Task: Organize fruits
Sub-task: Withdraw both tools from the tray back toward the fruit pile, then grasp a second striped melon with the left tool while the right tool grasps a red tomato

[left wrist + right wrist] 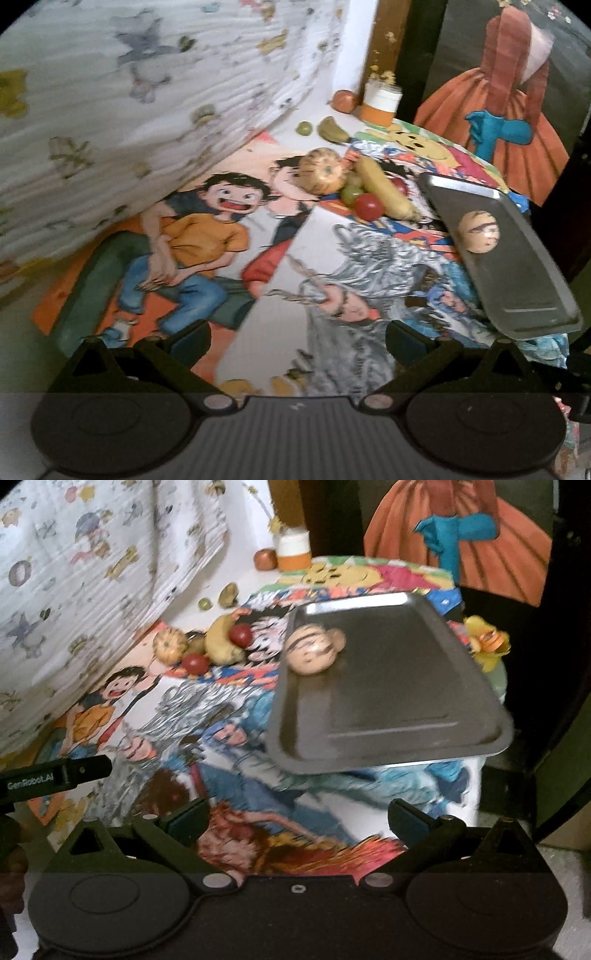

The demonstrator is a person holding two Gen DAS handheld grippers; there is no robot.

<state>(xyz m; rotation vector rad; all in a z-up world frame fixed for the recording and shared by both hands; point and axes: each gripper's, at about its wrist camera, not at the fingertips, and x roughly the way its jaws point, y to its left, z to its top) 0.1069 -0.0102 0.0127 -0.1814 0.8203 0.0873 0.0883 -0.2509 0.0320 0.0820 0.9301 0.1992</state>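
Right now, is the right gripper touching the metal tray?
Apart. In the right wrist view the right gripper is open and empty, with printed cloth showing between its fingers and the tray.

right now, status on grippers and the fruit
Left gripper and right gripper open, empty. One tan fruit on metal tray; fruit pile loose on table left of it. Nothing blocking the tray.
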